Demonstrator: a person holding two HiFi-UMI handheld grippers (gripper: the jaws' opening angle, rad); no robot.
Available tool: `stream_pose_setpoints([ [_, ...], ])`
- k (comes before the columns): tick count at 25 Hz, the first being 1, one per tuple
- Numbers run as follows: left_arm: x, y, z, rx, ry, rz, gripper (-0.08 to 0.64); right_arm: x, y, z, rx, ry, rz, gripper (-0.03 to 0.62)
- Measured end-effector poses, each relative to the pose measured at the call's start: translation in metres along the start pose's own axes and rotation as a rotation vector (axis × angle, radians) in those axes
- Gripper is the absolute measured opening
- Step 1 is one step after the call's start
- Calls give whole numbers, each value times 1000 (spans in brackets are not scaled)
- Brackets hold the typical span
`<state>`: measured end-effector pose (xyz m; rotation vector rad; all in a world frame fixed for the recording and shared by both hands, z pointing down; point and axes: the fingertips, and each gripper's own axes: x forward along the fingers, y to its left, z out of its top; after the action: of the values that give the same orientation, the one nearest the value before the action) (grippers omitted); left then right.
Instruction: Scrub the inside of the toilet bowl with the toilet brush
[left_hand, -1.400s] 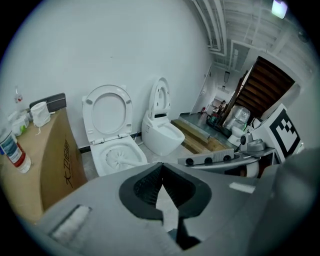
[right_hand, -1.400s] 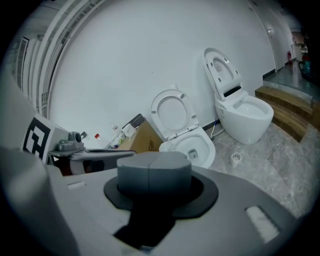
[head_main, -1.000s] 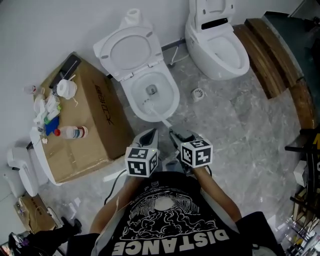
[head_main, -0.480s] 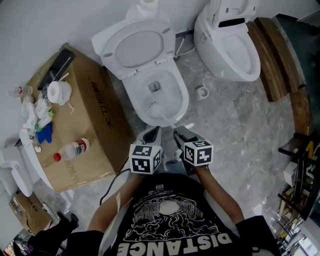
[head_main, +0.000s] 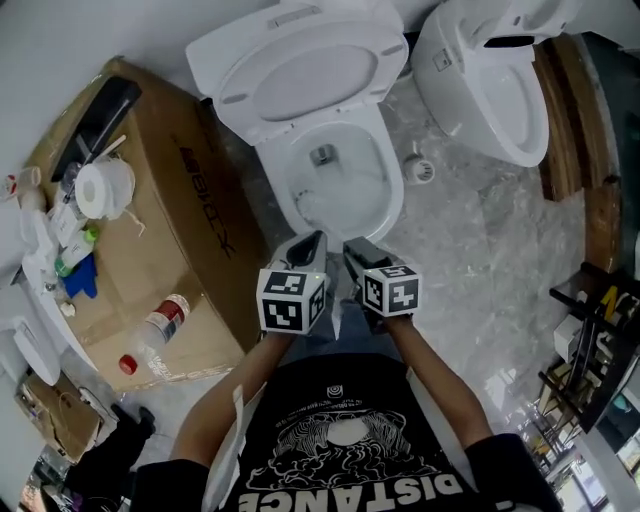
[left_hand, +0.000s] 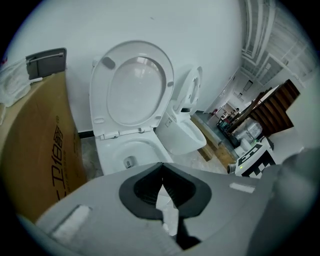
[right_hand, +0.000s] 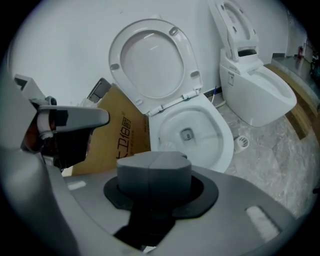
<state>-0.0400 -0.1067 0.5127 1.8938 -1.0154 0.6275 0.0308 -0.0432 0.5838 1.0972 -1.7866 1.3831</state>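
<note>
A white toilet stands with its lid (head_main: 300, 70) raised and its bowl rim (head_main: 392, 200) in the upper middle of the head view. The white brush head (head_main: 310, 207) rests low in the bowl near the front wall. Its handle is hidden under my grippers. Both grippers hover side by side over the bowl's front edge. My right gripper (head_main: 352, 248) (right_hand: 154, 162) has its jaws shut, on the brush handle. My left gripper (head_main: 308, 243) (left_hand: 161, 167) is shut too, and something white shows through the slit behind its tips. The bowl (left_hand: 125, 150) (right_hand: 220, 145) lies straight ahead in both gripper views.
A big cardboard box (head_main: 160, 200) stands close on the toilet's left, with a tissue roll (head_main: 105, 185) and a bottle (head_main: 160, 325) on it. A second toilet (head_main: 510, 90) and a wooden bench (head_main: 580, 120) are at the right. A small white round thing (head_main: 420, 170) sits on the marble floor.
The head view has closed in on the toilet. Both grippers have moved forward to the bowl's front edge. The brush handle that showed between bowl and right gripper is now hidden.
</note>
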Motion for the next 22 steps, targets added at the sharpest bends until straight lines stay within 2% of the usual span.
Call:
stream_pose_setpoints([
  [4, 11, 19, 5, -21, -2, 2, -2, 23, 1, 18, 3, -9, -7, 149],
  [13, 33, 47, 3, -42, 19, 4, -2, 56, -4, 76, 3, -106, 0, 149],
  [22, 33, 55, 0, -14, 32, 6, -2, 56, -37, 118, 37, -182, -81, 149],
])
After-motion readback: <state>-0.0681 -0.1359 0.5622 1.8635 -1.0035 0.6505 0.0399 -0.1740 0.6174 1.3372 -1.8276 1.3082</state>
